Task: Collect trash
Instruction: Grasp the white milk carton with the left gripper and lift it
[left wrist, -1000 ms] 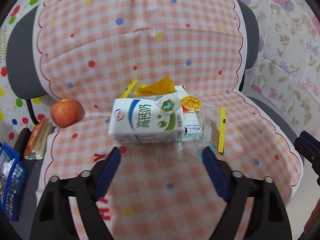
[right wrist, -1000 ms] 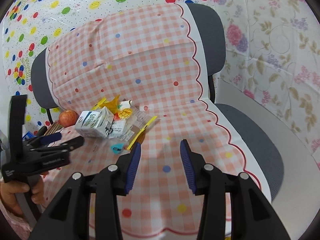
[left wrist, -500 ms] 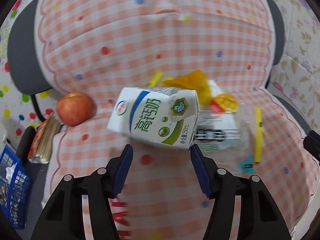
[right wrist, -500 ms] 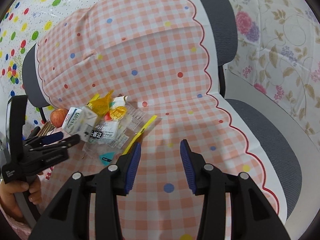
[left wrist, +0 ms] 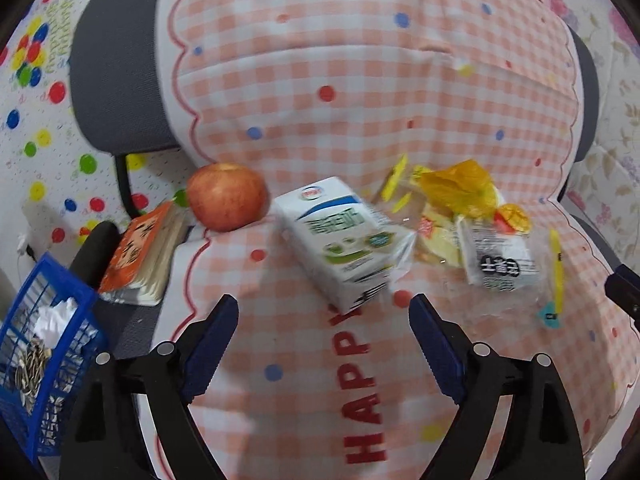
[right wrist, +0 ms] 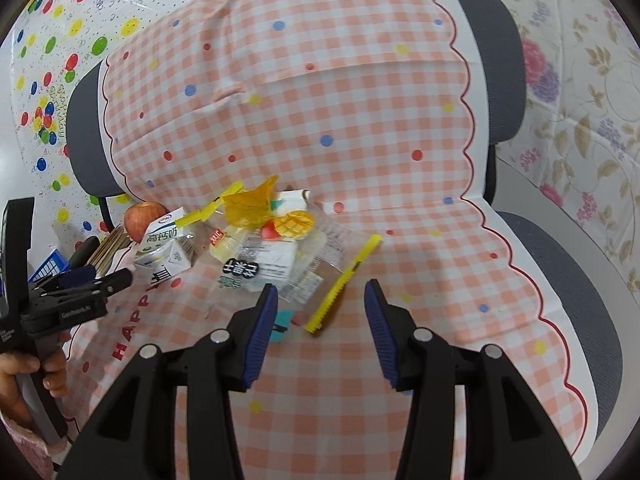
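Checkered pink cloth (left wrist: 320, 60) draped over an office chair, trash piled on the seat. Left wrist view: left claw (left wrist: 324, 328) wide apart, empty, milk carton (left wrist: 344, 240) tipped on its side just ahead of the tips, blurred; apple (left wrist: 226, 196) and blue basket (left wrist: 36, 360) off to the left. Looks like approach-to-grasp; next move needs alignment across the carton's narrow faces before closing. Right wrist view: right claw (right wrist: 320, 320) apart, empty, hovering near the clear zip bag (right wrist: 280, 256) with its yellow strip (right wrist: 344, 284). Carton white, green-blue print, undented.
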### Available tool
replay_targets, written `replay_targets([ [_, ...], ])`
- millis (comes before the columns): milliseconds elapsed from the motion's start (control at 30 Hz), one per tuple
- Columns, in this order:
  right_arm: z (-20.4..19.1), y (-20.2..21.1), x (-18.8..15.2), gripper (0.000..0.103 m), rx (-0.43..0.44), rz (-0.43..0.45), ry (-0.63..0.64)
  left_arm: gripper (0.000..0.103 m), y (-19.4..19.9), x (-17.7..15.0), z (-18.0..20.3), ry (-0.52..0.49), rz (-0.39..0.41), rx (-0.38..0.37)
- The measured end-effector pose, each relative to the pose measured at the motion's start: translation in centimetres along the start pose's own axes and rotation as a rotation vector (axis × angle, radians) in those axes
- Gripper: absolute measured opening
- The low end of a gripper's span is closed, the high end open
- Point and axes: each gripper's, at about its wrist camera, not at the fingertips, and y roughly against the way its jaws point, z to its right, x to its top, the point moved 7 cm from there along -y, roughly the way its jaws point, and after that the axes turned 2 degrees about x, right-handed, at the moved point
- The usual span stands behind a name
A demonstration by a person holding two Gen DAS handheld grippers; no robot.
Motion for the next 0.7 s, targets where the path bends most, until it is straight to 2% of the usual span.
replay_targets([
  [267,0.5,-0.6,0.9,0.054,0.004,0.011,-0.013,0.087,-2.9,2.2,3.2,-0.022,-0.022,0.096],
  [433,1.1,-1.0,0.9,0.054,0.007,0.011,-0.027,0.087,-5.1,2.2,3.0,-0.028,-0.098,0.189],
  [600,1.5,-1.3,0.6,0.055,0.007,0.001,-0.032,0.087,-5.7,2.9,2.6,0.0,-0.083,0.174],
  [700,1.4,-1.3,0.5,0.055,0.006,-0.003,-0.036,0.086,-6.4,3.1,2.2,-0.005,-0.1,0.187],
])
